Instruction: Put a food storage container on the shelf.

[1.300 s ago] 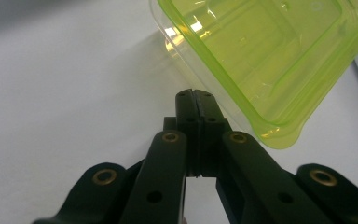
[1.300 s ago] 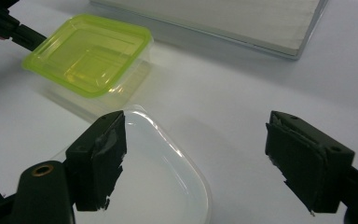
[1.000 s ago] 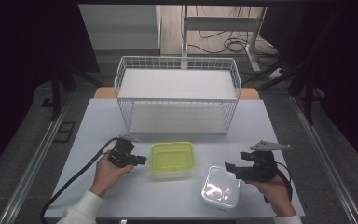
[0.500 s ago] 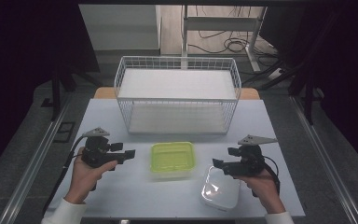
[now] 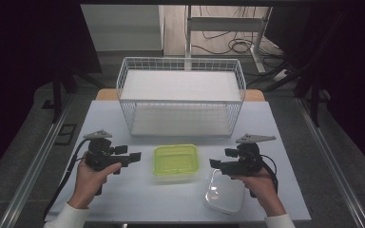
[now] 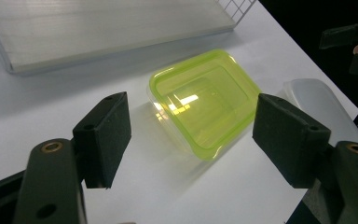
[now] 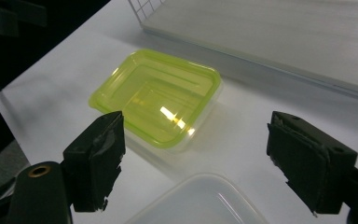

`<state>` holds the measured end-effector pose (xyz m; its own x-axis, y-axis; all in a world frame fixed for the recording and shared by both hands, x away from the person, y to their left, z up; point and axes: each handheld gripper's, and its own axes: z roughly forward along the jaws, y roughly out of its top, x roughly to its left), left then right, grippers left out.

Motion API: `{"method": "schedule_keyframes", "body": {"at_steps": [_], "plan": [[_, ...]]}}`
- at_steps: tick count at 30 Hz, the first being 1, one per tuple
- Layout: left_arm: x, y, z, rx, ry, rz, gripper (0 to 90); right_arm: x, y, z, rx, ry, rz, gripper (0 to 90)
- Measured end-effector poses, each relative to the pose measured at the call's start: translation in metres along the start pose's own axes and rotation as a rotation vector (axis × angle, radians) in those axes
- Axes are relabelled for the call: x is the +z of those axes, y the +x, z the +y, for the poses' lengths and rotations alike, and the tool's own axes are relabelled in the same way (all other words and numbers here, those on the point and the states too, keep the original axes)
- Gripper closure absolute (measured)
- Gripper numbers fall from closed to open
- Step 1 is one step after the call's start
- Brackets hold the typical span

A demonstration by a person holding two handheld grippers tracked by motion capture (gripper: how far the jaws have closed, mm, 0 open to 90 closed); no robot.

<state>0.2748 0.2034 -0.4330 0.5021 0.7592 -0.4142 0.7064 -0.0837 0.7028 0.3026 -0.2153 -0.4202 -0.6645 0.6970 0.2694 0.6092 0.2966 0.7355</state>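
Black foam-padded jaws of the left gripper stand wide apart with nothing between them; they have just been opening. It hovers above the bare white table, left of the green container and apart from it. In the left gripper view the container lies ahead, beyond the pads, untouched.

Centre: the green container, a shallow translucent tub, sits upright on the table just in front of the white wire basket, clear of its front wall. Whether the green part is a lid seated on a clear base cannot be told.

Right: a clear lid or tub lies just beside the green container's right front corner, partly under the right hand. The right gripper hovers over it, jaws wide open and empty, pointing toward the green container.

Judgement: neither gripper has hold of anything; the step in hand appears to be lining up for a fresh grasp. The next move calls for bringing one gripper down to a container rim, pads either side of the thin edge, and closing squarely so the light plastic does not skid.
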Motion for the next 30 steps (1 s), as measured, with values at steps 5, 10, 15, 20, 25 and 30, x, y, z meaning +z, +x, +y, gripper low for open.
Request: {"method": "schedule_keyframes", "body": {"at_steps": [5, 10, 15, 20, 25, 30], "plan": [[0.011, 0.004, 0.003, -0.023, 0.017, 0.011, 27.3, 0.016, 0.0, 0.008, 0.022, 0.038, -0.01, 20.7], [0.028, 0.005, 0.008, -0.028, 0.068, 0.033, 28.2, 0.034, -0.002, 0.019, 0.052, 0.101, -0.031, 25.1], [0.043, 0.01, 0.01, -0.064, 0.116, 0.027, 29.0, 0.052, -0.003, 0.029, 0.076, 0.168, -0.029, 30.1], [0.054, 0.013, 0.01, -0.107, 0.137, 0.016, 30.3, 0.068, -0.008, 0.033, 0.111, 0.218, -0.017, 34.0], [0.065, 0.016, 0.01, -0.135, 0.153, -0.006, 34.1, 0.08, -0.014, 0.033, 0.14, 0.244, 0.0, 40.4], [0.077, 0.019, 0.008, -0.159, 0.185, -0.026, 38.3, 0.093, -0.02, 0.032, 0.166, 0.289, 0.006, 45.9]]}}
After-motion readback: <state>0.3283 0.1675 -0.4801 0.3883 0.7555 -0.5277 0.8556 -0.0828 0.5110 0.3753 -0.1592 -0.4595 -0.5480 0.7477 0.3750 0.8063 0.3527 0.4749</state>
